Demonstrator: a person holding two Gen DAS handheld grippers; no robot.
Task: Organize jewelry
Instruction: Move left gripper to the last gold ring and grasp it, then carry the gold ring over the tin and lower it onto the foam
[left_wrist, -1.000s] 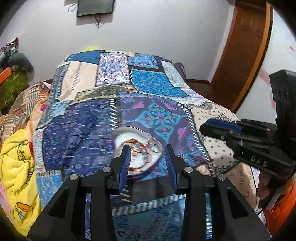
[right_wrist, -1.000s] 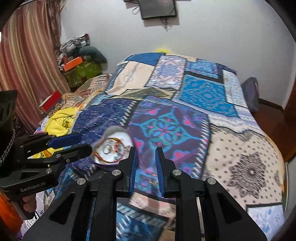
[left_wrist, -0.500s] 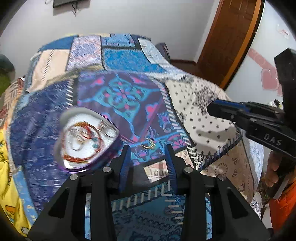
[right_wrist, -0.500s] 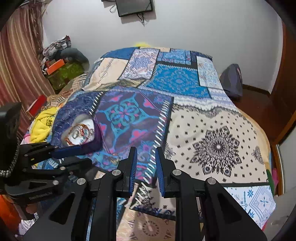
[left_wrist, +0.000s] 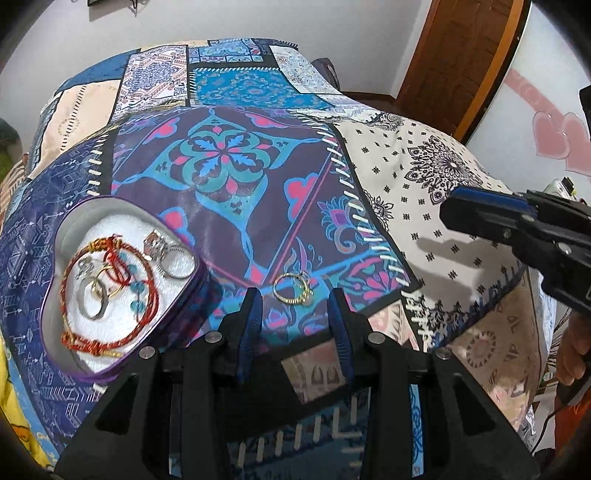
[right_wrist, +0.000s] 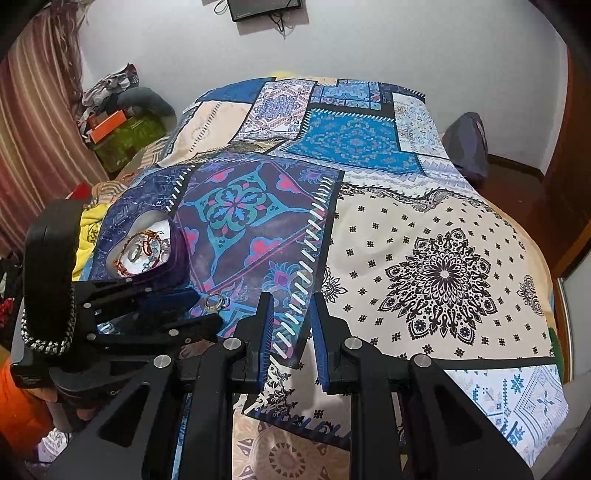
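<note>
Since a second ago the left gripper (left_wrist: 295, 325) has dropped toward the ring (left_wrist: 293, 290), which lies loose on the quilt (left_wrist: 424, 177) just beside the tin (left_wrist: 62, 236). Its jaws stand apart, empty, flanking the ring. The right gripper (right_wrist: 290, 332) hangs nearly together, empty. Ring looks light, stiff, slippery; pinch across its band.

The left claw (left_wrist: 295, 314) tilts downward, its jaws parted and empty. The right claw (right_wrist: 291, 321) stands narrower, also gripping nothing.
</note>
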